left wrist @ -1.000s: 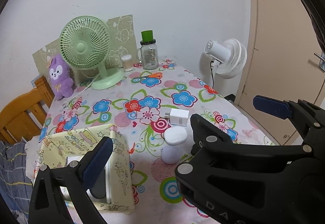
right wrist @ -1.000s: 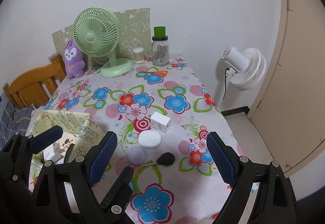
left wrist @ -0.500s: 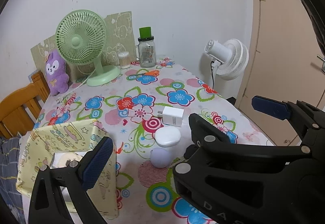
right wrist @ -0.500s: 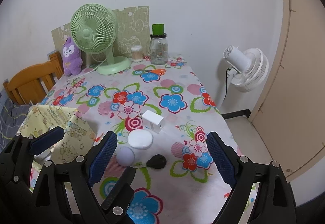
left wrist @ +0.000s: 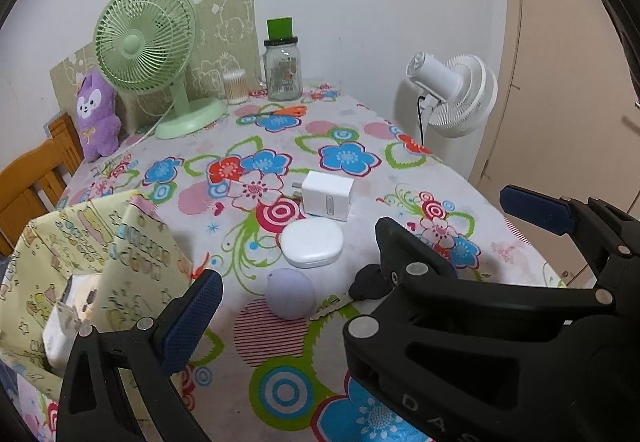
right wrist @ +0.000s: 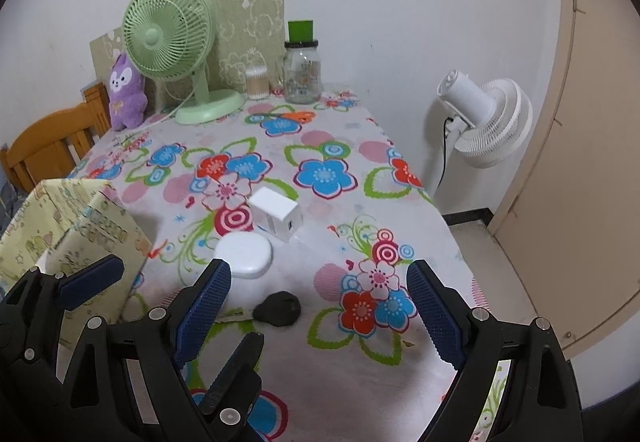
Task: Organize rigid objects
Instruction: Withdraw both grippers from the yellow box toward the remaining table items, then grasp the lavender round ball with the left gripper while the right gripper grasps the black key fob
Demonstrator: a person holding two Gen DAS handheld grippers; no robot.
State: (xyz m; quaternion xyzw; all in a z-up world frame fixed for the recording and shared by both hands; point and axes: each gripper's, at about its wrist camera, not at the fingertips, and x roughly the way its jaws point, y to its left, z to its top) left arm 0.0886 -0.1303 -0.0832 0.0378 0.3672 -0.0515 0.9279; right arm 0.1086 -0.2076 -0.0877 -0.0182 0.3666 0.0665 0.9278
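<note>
1. Yellow cartoon-print fabric box (left wrist: 100,242) sits at the table's left edge, open top, some white items inside; likely the destination
2. Left gripper (left wrist: 360,246) hovers just right of the box, jaws spread wide, nothing between the pads
3. Small lilac egg-shaped object (left wrist: 290,292) lies straight ahead of it, between its fingers' line; flat white oval case (left wrist: 311,243) just beyond, white plug charger (left wrist: 328,197) beyond that, well apart from the far green desk fan (left wrist: 152,53)
4. Black-headed key (right wrist: 278,309) lies right of the lilac egg, shank pointing left toward the box
5. Right gripper (right wrist: 316,316) released, empty, key head between its fingers' line – judged the nearer hand for the key
6. Floral tablecloth (right wrist: 400,234) is bare to the right; table edge near the right finger, so little room that side
</note>
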